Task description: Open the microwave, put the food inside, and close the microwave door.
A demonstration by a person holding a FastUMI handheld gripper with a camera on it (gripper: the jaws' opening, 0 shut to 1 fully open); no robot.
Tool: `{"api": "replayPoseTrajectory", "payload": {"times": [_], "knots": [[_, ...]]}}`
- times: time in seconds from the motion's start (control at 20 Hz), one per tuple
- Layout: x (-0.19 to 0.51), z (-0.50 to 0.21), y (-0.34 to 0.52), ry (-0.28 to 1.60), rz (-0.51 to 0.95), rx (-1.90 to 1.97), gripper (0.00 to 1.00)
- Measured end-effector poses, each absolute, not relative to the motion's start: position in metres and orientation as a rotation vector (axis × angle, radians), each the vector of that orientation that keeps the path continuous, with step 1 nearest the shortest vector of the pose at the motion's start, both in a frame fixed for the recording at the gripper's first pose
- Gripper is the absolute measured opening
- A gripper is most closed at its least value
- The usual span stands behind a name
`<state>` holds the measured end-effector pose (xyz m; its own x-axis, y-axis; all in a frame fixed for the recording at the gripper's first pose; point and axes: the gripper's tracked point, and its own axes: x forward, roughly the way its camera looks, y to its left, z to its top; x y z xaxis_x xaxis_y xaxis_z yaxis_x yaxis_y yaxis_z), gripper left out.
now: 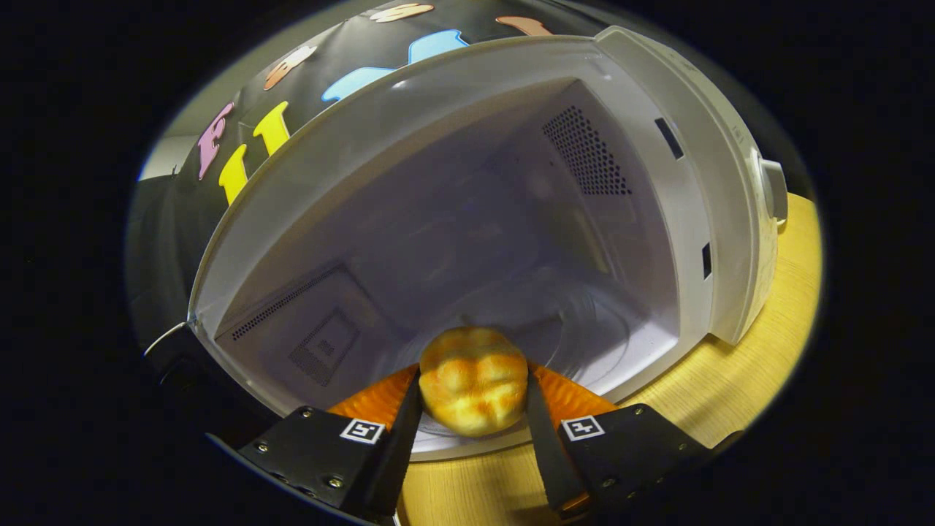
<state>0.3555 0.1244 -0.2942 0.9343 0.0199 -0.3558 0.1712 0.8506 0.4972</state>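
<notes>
Gripper view: microwave (467,219) stands open on the wooden counter (767,343), cavity facing the camera.
Jaws: gripper (473,398) pinching the bread bun (473,391) from both sides, at 9 and 3 o'clock of the bun.
Bun position: between the fingers, at the cavity's front lip, over the near rim of the glass turntable (584,343).
Handling, judged: light, soft, crushable; crust may dent. Hold across the widest flanks with gentle pressure.
Door: out of sight; still to be closed.
</notes>
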Motion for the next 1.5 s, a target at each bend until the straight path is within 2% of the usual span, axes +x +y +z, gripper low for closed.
{"api": "replayPoseTrajectory", "payload": {"times": [0.2, 0.25, 0.45, 0.75, 1.2, 1.5], "knots": [[0.363, -0.293, 0.127, 0.352, -0.085, 0.55, 0.74], [0.364, -0.292, 0.128, 0.346, -0.089, 0.542, 0.81], [0.363, -0.281, 0.125, 0.32, -0.108, 0.485, 0.97], [0.321, -0.247, 0.128, 0.305, -0.044, 0.352, 0.97], [0.195, -0.129, 0.148, 0.215, 0.074, 0.215, 0.97], [0.114, -0.069, 0.194, 0.183, 0.204, 0.184, 0.97]]}}
